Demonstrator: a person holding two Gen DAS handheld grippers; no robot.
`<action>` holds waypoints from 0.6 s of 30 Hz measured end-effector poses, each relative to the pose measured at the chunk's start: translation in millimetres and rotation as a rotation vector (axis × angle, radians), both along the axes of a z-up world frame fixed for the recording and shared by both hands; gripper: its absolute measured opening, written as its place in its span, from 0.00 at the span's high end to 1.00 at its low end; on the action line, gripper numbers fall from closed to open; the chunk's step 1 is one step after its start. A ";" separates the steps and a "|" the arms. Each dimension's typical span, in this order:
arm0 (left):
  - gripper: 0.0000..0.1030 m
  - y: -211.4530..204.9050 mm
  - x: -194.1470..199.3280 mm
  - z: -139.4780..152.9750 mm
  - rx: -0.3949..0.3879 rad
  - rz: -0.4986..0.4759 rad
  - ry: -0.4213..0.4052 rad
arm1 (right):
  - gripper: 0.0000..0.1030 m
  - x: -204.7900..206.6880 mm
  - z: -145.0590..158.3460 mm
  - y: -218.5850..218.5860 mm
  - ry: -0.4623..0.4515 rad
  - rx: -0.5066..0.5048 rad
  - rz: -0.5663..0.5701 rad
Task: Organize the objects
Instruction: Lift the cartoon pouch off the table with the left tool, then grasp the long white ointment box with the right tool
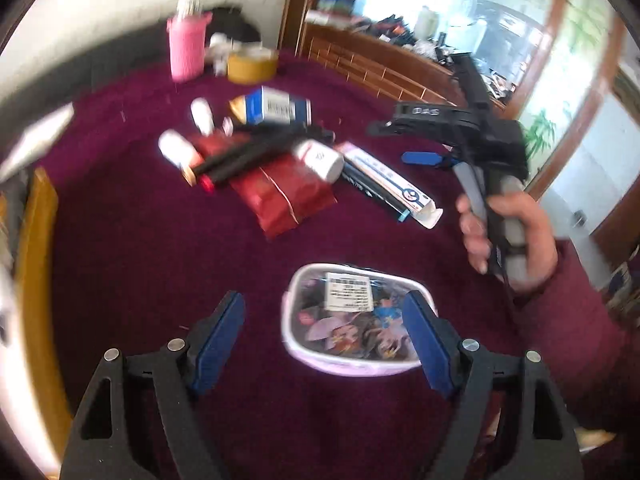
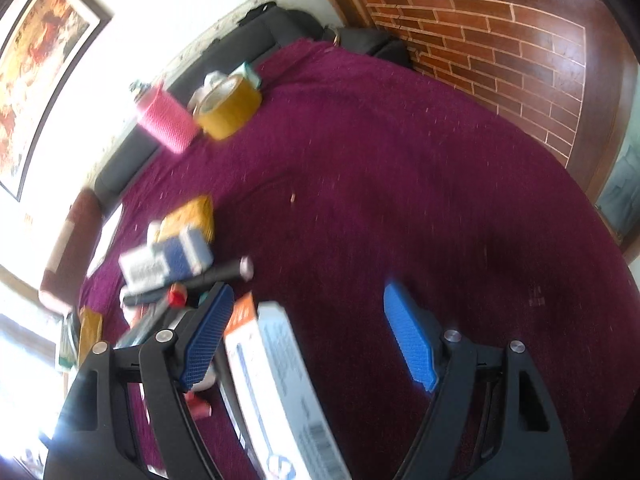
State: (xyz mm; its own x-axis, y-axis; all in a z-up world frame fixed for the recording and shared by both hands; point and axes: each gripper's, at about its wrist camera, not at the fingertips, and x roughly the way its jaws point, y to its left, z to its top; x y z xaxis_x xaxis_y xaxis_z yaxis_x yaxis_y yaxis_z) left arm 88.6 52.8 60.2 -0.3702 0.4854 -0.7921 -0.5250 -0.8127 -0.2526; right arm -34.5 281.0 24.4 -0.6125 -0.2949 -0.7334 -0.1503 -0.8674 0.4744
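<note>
Long white box (image 2: 276,392) lies on the maroon surface (image 2: 400,200), long axis running roughly 5 to 11 o'clock, partly between the fingers of the right gripper (image 2: 308,340), nearer its 9 o'clock finger. Right gripper wide, holding nothing. Left gripper (image 1: 324,344) also wide, over the clear pouch (image 1: 352,320); right appears nearer the box.

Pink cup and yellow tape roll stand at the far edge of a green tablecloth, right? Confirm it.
Not quite: the tablecloth is magenta, not green. The left wrist view shows the pink cup and yellow tape roll at its far edge, as stated.
</note>
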 end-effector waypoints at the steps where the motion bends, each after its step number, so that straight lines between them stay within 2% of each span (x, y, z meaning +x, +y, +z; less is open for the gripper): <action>1: 0.27 5.8 -4.3 -6.1 0.007 0.013 -0.037 | 0.25 2.8 0.4 -2.6 -0.016 0.009 0.022; 3: 0.21 22.2 -7.8 -16.6 0.010 0.037 -0.071 | 0.25 9.0 0.8 -5.8 -0.043 0.023 0.066; 5: 0.13 41.8 -3.6 -18.6 0.005 0.038 -0.017 | 0.25 13.5 2.6 -8.0 -0.057 0.046 0.096; 7: 0.13 59.3 0.4 -32.9 -0.017 0.006 -0.033 | 0.25 16.5 4.9 -11.2 -0.065 0.068 0.123; 9: 0.21 69.2 13.6 -36.4 -0.025 -0.041 0.036 | 0.25 18.1 8.3 -14.0 -0.066 0.092 0.151; 11: 0.46 65.3 16.4 -36.8 0.036 -0.072 -0.005 | 0.25 19.8 13.1 -20.3 -0.062 0.138 0.183; 14: 0.66 41.5 14.0 -30.1 0.134 -0.043 -0.033 | 0.25 20.8 17.1 -35.4 -0.060 0.219 0.250; 16: 0.80 24.5 13.7 -28.0 0.147 -0.015 -0.031 | 0.25 21.2 15.4 -47.2 -0.072 0.257 0.301; 18: 0.80 10.6 14.2 -30.9 0.150 0.012 -0.046 | 0.25 21.8 11.3 -59.5 -0.088 0.337 0.320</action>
State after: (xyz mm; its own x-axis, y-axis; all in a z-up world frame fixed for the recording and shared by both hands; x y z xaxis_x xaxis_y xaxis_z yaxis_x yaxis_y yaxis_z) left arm 102.8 63.4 29.3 -0.3416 0.5951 -0.7275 -0.5004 -0.7704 -0.3952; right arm -12.7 221.5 35.7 -0.4605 -0.1952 -0.8659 0.1229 -0.9801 0.1555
